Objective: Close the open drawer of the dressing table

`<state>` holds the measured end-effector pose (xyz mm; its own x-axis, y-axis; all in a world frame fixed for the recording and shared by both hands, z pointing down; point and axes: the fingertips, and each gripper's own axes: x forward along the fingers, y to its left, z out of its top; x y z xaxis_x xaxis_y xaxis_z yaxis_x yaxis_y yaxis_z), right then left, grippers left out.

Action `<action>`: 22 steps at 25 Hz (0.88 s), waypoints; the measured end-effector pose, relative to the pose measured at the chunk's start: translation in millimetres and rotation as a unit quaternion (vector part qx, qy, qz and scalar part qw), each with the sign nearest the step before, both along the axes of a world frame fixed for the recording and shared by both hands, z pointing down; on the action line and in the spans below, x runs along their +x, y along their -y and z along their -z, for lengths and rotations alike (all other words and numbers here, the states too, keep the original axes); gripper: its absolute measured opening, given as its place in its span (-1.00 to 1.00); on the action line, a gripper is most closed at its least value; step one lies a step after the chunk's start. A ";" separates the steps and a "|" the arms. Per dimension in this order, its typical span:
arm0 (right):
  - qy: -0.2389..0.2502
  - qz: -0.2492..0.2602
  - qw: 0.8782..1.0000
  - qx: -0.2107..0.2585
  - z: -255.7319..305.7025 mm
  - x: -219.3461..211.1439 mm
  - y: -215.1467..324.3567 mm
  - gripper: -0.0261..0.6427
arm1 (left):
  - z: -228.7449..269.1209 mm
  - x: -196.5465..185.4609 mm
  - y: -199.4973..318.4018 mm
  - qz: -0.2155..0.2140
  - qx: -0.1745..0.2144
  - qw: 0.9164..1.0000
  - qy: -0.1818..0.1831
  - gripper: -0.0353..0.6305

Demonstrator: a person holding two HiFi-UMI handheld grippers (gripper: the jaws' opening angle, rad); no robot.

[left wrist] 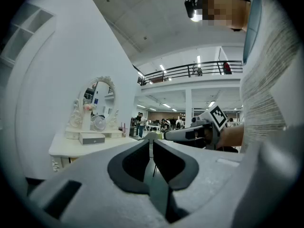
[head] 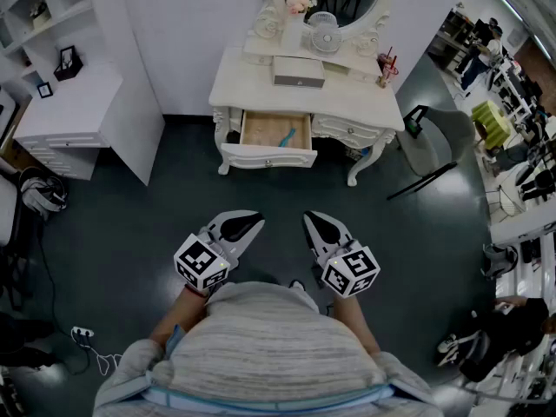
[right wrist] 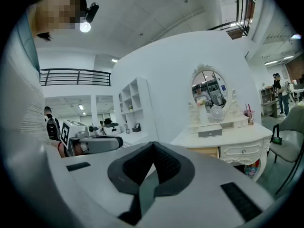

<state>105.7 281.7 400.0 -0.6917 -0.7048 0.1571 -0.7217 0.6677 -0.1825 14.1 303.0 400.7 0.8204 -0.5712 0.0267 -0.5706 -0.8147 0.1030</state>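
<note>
A: Though pulled well out, hanging square and level under the left half of the table (head: pixel 347 94): the drawer (head: pixel 269 156). Pale wood inside, white front, something small and blue lying in it.

B: Where to take hold, then?

A: Nowhere, really. No need to grip. Better to press flat on the white front, near its middle, and push straight in. Handle too small to make out from the head view anyway.

B: Why the middle?

A: Pushed at one end, likely to skew and bind on the runners.

B: Heavy?

A: Probably not. Stiff, boxy, nearly empty, so likely to slide with little effort. Worth easing off at the end, though: with a slam, some risk of shaking the fan (head: pixel 323 31) and the small box (head: pixel 299 71) up top.

B: And the jaws?

A: Left gripper (head: pixel 246 225) clamped tip to tip on nothing. Right gripper (head: pixel 311 220) the same, closed and empty. Fine as blunt pushers like that.

B: Close enough to start?

A: No. Held low by the torso, well apart from the table, with dark floor (head: pixel 278 194) between. Must step in first.
</note>
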 end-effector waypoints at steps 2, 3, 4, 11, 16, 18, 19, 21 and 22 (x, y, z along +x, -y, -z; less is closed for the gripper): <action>0.000 0.001 1.000 0.001 -0.2 -0.5 2.1 -0.90 | -0.5 -0.2 2.0 0.000 0.000 1.000 -0.001 -0.84; 0.000 0.001 1.000 0.002 -0.4 -0.9 3.0 -0.90 | -0.8 -0.5 2.9 0.000 0.000 1.000 -0.002 -0.84; 0.000 0.001 1.000 0.002 -0.8 -1.4 3.7 -0.90 | -1.2 -1.2 3.5 0.001 0.000 1.000 -0.002 -0.84; -0.001 0.009 1.000 0.001 -2.0 -10.0 7.5 -0.90 | -1.9 -8.4 6.5 0.006 0.000 1.000 0.003 -0.84; -0.001 0.014 1.000 0.001 -2.8 -15.9 12.0 -0.90 | -2.0 -12.1 9.2 0.008 0.002 1.000 0.003 -0.84; -0.002 0.016 1.000 0.000 -2.8 -19.2 13.4 -0.90 | -2.0 -15.1 10.6 0.009 0.000 1.000 0.003 -0.84; -0.002 0.017 1.000 -0.001 -2.9 -20.8 14.2 -0.90 | -2.3 -16.7 11.6 0.011 0.000 1.000 0.002 -0.84; -0.003 0.020 1.000 -0.003 -3.2 -24.2 16.3 -0.90 | -2.7 -20.0 14.0 0.014 -0.001 1.000 0.001 -0.84; -0.003 0.021 1.000 -0.003 -2.9 -26.1 17.3 -0.90 | -2.7 -21.8 15.2 0.015 -0.002 1.000 0.000 -0.84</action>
<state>79.6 264.4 402.9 -0.7194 -0.6745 0.1656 -0.6945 0.6958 -0.1829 -7.6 287.8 403.4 0.8026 -0.5958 0.0294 -0.5952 -0.7966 0.1056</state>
